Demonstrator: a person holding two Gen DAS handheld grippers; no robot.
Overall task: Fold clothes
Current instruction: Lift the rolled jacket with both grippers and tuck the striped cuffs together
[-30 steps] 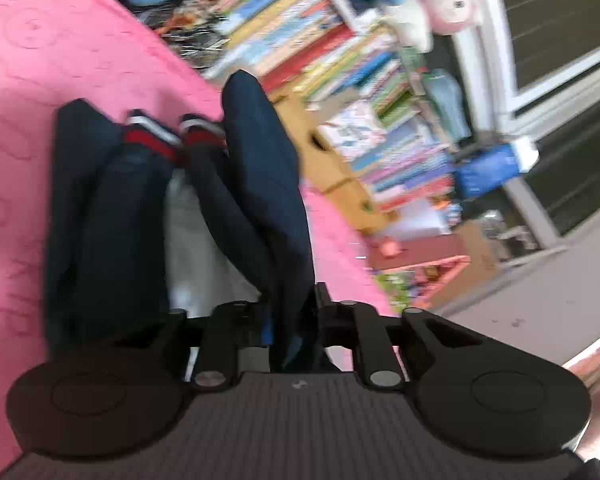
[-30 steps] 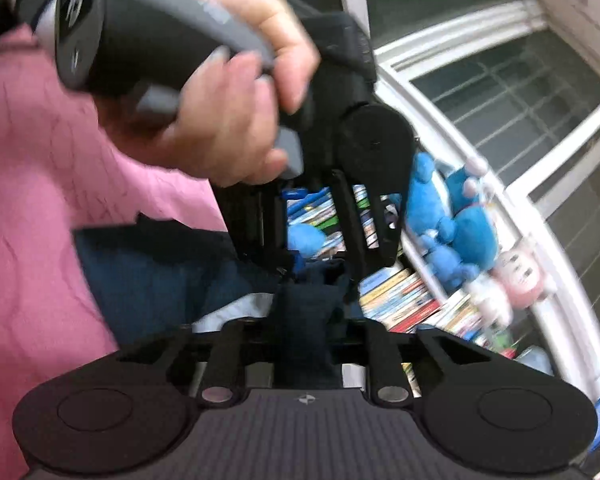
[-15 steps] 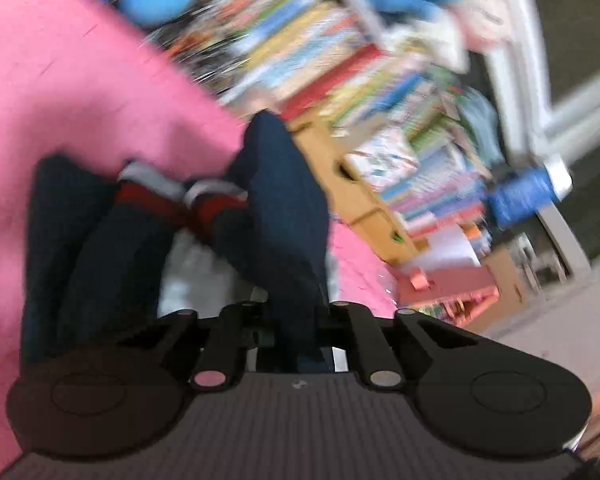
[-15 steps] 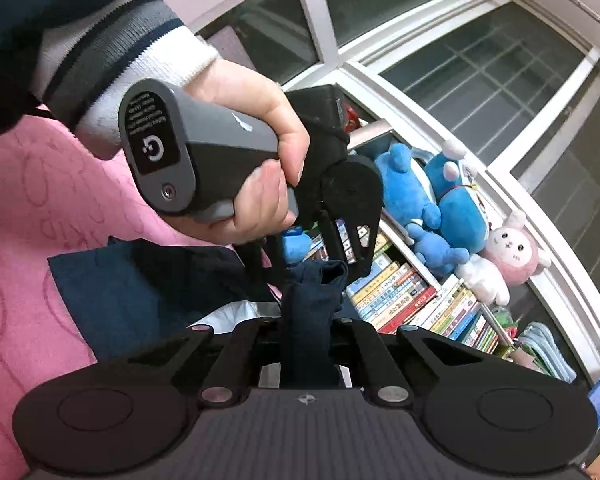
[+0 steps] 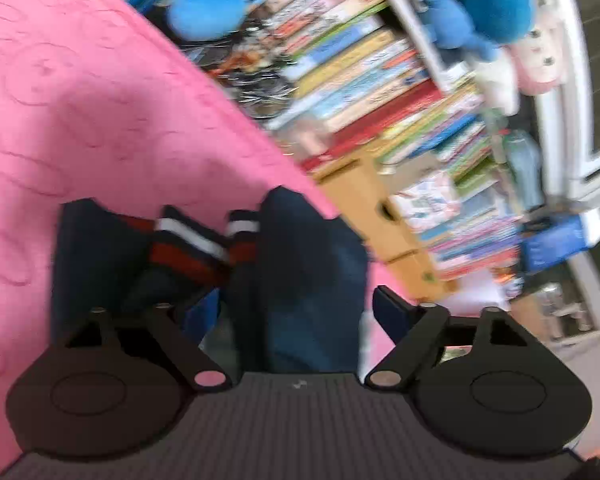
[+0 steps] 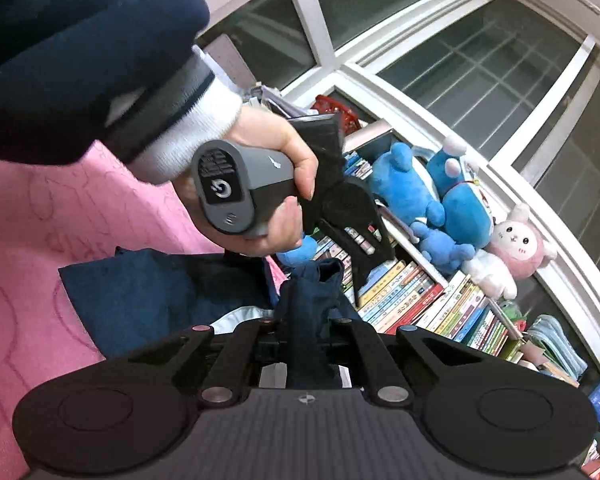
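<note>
Here the surface is a pink quilted bedspread (image 5: 80, 112), embossed with rounded shapes, and the navy garment (image 5: 300, 264) lies on it, its red-and-white striped cuffs (image 5: 192, 244) bunched at about 11 o'clock from the left hand-held gripper (image 5: 296, 312). That gripper's fingers stand spread wide, with a fold of navy cloth loose between them. The right hand-held gripper (image 6: 306, 326) is clamped on a pinch of the same garment (image 6: 308, 300), lifted off the bed. Past the bed's edge, toward 1 o'clock, a bookshelf (image 6: 420, 300) is crammed with bright spines; the writing on them is too small to read. Blue plush toys (image 6: 432, 200) and a pink one (image 6: 516, 244) sit on top of it, under a white-framed barred window (image 6: 480, 64). A hand (image 6: 276, 160) in a white-cuffed dark sleeve holds the left gripper's grey handle (image 6: 232, 188), which carries a round white logo on a black label.
</note>
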